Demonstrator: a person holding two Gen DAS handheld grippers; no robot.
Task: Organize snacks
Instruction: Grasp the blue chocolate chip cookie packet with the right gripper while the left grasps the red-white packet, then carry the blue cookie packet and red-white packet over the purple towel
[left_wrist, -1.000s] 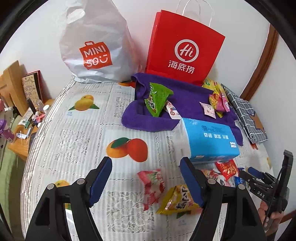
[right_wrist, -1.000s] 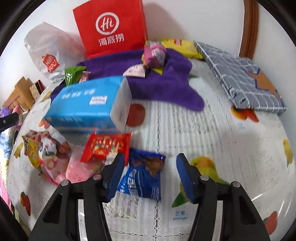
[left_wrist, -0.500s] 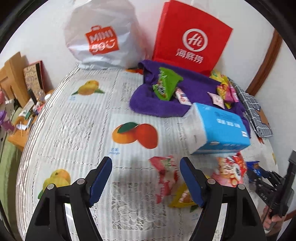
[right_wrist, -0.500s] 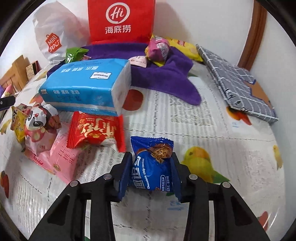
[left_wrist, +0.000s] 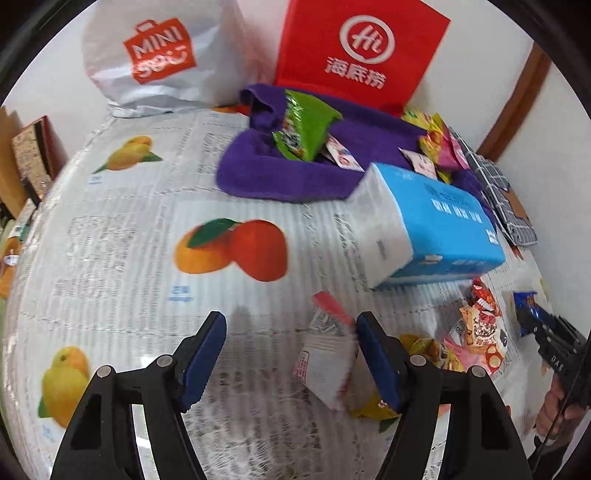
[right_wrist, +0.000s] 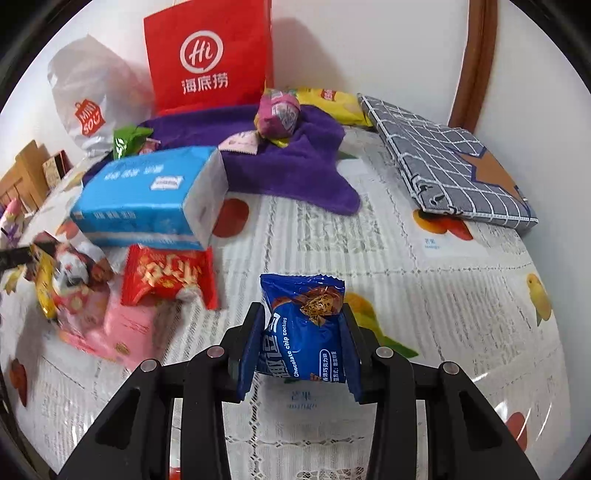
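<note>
so my right claw (right_wrist: 301, 345) had clamped the crinkly blue foil cookie packet (right_wrist: 303, 328) clear of the fruit-print tablecloth (right_wrist: 424, 295) for sorting, while my left claw (left_wrist: 290, 356), jaws apart and just narrowing, straddled the white-and-red snack sachet (left_wrist: 325, 354).

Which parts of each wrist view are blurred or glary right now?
Left wrist view: pink-and-white packet by the left claw smeared, far bags soft. Right wrist view: snack pile at left blurred, cookie packet in the right claw sharp, glare on tablecloth lower right.
</note>
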